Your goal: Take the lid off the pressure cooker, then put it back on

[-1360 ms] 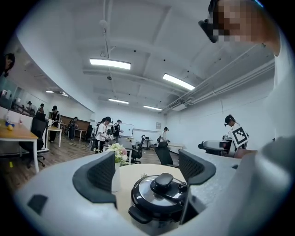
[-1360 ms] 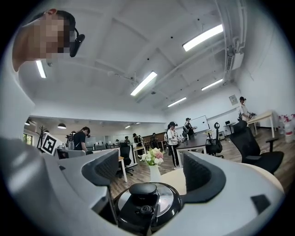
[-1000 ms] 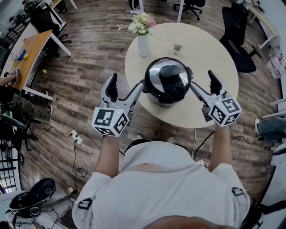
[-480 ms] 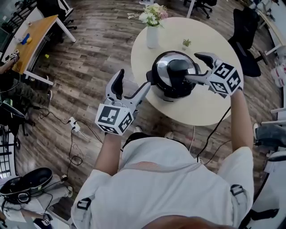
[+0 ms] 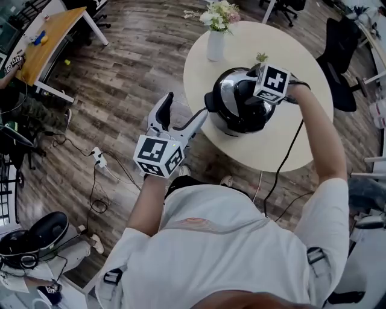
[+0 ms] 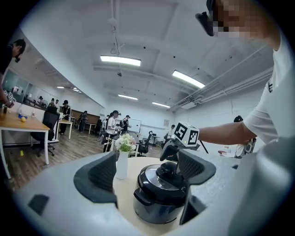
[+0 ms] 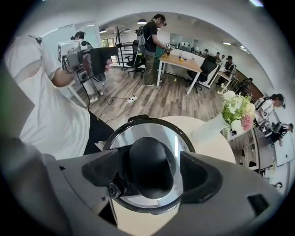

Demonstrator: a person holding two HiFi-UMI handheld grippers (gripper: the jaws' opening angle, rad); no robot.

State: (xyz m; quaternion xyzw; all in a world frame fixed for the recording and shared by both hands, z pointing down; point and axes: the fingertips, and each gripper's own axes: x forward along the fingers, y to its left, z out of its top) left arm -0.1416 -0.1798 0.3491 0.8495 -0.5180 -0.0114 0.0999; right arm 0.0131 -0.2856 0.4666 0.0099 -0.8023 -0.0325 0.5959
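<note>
Two jaws of our right gripper (image 7: 152, 175) stood apart, straddling the black knob (image 7: 150, 161) of the shiny steel lid (image 7: 138, 133), which sat on the black pressure cooker (image 6: 154, 205) on the round beige table (image 5: 289, 145). Our left gripper (image 5: 186, 108) hovered just left of it, jaws apart and empty.

On your round cream table (image 5: 283, 151), the rounded pressure cooker (image 6: 156, 207) was glossy black. Its lid (image 7: 138, 136) was mirror-silver steel around a black knob (image 7: 150, 163). Beside the cooker, a white vase (image 5: 215, 45) held white and pink flowers (image 5: 220, 13). Black-and-white square markers covered the cubes of your grey left gripper (image 6: 147, 168) and right gripper (image 7: 152, 173).
</note>
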